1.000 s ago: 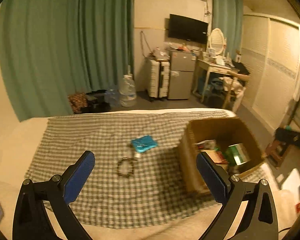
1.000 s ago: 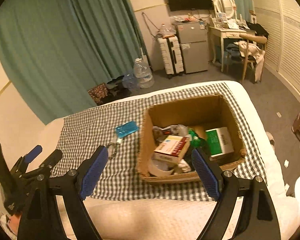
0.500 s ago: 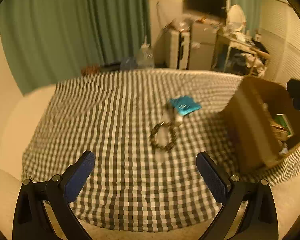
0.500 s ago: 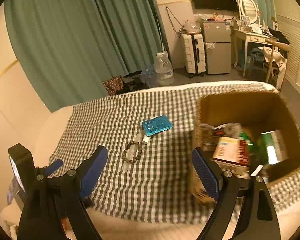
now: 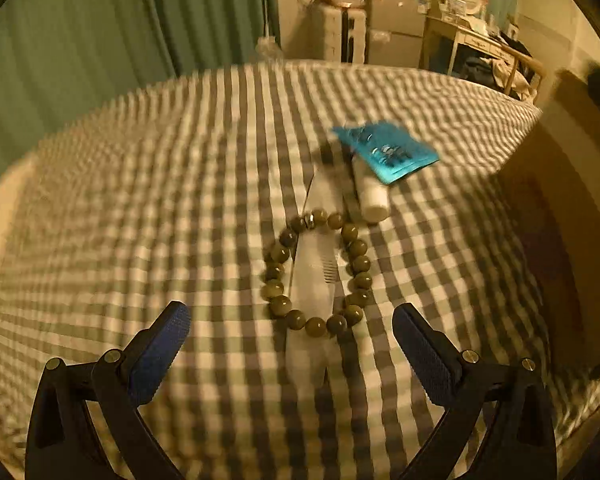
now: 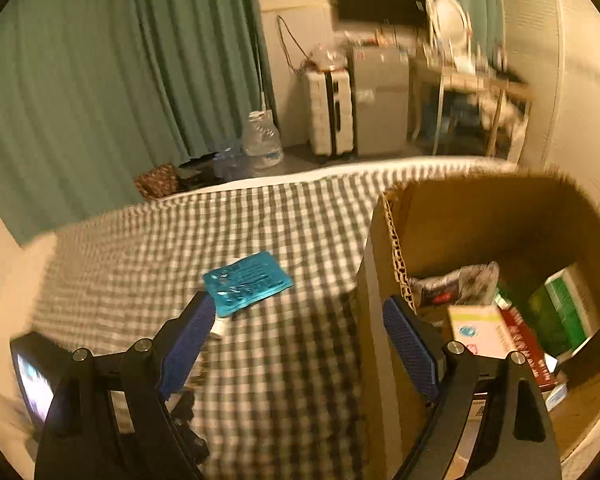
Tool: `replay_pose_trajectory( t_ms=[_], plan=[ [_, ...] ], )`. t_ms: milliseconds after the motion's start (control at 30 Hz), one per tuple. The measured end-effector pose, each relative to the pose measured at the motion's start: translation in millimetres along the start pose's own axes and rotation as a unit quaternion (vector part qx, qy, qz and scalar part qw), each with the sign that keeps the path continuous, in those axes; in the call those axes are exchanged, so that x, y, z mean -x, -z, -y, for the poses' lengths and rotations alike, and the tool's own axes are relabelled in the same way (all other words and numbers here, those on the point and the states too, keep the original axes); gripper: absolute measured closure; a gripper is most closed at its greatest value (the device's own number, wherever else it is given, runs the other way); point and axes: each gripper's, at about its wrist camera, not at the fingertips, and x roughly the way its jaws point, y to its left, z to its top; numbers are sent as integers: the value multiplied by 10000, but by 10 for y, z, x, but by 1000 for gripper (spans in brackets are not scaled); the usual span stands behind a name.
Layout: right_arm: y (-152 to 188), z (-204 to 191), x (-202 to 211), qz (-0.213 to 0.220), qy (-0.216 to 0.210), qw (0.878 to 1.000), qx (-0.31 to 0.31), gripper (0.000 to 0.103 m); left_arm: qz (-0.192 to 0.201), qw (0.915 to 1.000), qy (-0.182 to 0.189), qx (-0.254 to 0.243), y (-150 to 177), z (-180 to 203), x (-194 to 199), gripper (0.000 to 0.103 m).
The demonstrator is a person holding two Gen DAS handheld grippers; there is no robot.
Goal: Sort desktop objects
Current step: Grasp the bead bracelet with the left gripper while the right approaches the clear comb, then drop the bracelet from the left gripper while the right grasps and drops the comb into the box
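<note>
- Green curtains (image 6: 112, 92) hang at the back of the room, behind the bed.
- Checked cloth (image 5: 160, 208) in grey and white covers the bed, and all the small things lie on it.
- Brown cardboard box (image 6: 480, 220) stands on the cloth at the right side. It is open at the top, and packets and small boxes lie inside it, one green (image 6: 560, 312) and one pale (image 6: 480, 330).
- Left tongs (image 5: 286, 338) hang just above the cloth with the blue pads wide apart. They hold nothing. The ring of beads lies just in front of the gap.
- Right tongs (image 6: 298, 334) are wide apart too, and they hold nothing. One pad is over the cloth near the blue packet, and the other is in front of the box's near corner.
- Blue shiny packet (image 5: 386, 152) lies flat, far from the left tongs, with one corner over the white tube.
- White tube (image 5: 370, 196) lies just beyond the beads.
- Clear plastic piece (image 5: 314, 280) lies long-ways under the beads.
- Bead bracelet (image 5: 276, 254), with round brownish-green beads, lies in a ring on top of it.
</note>
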Motion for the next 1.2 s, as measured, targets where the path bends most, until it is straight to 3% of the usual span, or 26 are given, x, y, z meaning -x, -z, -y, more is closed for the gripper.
replay_pose_trajectory(
  t_ms=[133,233,267,300,333,400,500,667,767,867,933,1067,1100,1200],
  plan=[
    [52,-188,-113,-142,253,9985,462,17,-145,9935,369,1065,-67,-430,-273,0],
    [50,-224,-144,-224,195,9981,546,17,-30,9959,408,808,-71,-537,-316,17],
    [50,-239,-138,-223,180,9979,583,17,99,9973,417,605,-69,-537,-283,46],
    [56,-251,-135,-220,177,9978,605,17,94,9985,440,314,-66,-515,-283,87],
    [48,-269,-138,-262,209,9976,613,17,93,9990,418,-85,-54,-484,-276,92],
    [49,-309,-173,-519,261,9970,516,17,169,9973,536,-478,7,-549,-144,92],
    [79,-394,-231,-880,-302,9952,297,17,389,9960,757,-267,108,-899,108,92],
    [180,-725,-627,-1622,-950,9819,252,17,401,9990,-124,141,56,-1463,227,92],
    [291,-985,-970,-2107,-883,9730,339,17,289,9989,-74,369,67,-1609,105,92],
    [377,-1078,-1317,-2506,-929,9636,-12,17,136,9992,-39,387,100,-1549,-77,92],
    [438,-1138,-1478,-2725,-968,9572,-136,38,88,9989,52,463,121,-1536,-115,92],
    [552,-1309,-1580,-2800,-718,9567,350,40,85,9971,242,717,126,-1597,-140,92],
    [570,-1337,-1568,-2738,-636,9587,443,45,75,9971,242,712,121,-1589,-144,92],
    [617,-1405,-1470,-2488,-693,9631,756,75,78,9985,132,520,114,-1539,-130,92]
  ],
)
